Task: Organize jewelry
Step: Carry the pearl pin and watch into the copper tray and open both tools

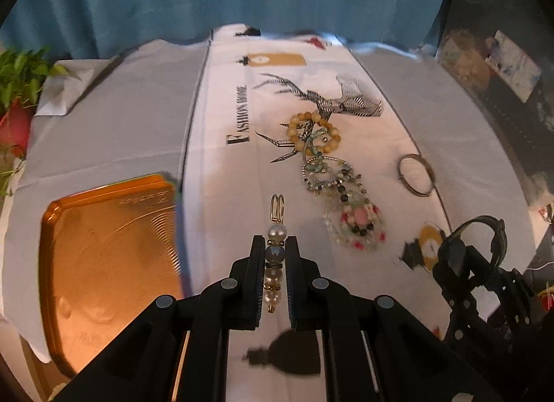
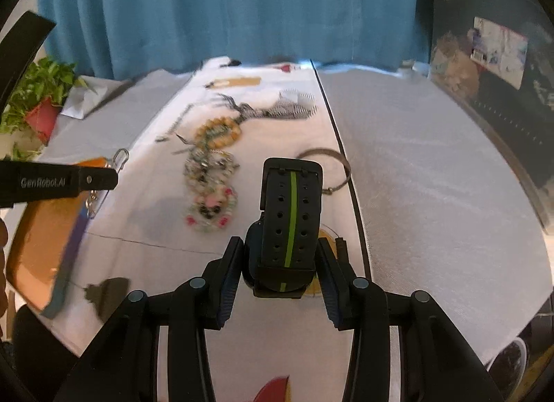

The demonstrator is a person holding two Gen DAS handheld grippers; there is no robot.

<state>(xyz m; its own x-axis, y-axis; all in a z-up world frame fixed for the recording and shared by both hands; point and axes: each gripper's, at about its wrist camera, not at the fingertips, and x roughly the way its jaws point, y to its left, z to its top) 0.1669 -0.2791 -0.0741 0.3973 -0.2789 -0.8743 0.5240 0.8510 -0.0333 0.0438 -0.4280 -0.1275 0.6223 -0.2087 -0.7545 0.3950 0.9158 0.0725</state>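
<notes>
While the desk (image 1: 114,132) under its printed white cloth (image 1: 221,173) carries everything, the largest thing on it is the orange tin tray (image 1: 104,263) at the lower left of the left wrist view; it looks empty. It lies just left of the left gripper (image 1: 275,246), so that hand is judged nearer for a drop. Centre right lies a tangle of beaded bracelets (image 1: 332,173), with a thin metal bangle (image 1: 415,175) further right.

In the right wrist view, the right gripper (image 2: 280,246) has its jaws pinching a black watch with a green stripe (image 2: 291,222), strap pointing away up the frame.

The left jaws are pressed onto a pearl pendant (image 1: 275,253), its long axis along the fingers, clasp forward.
</notes>
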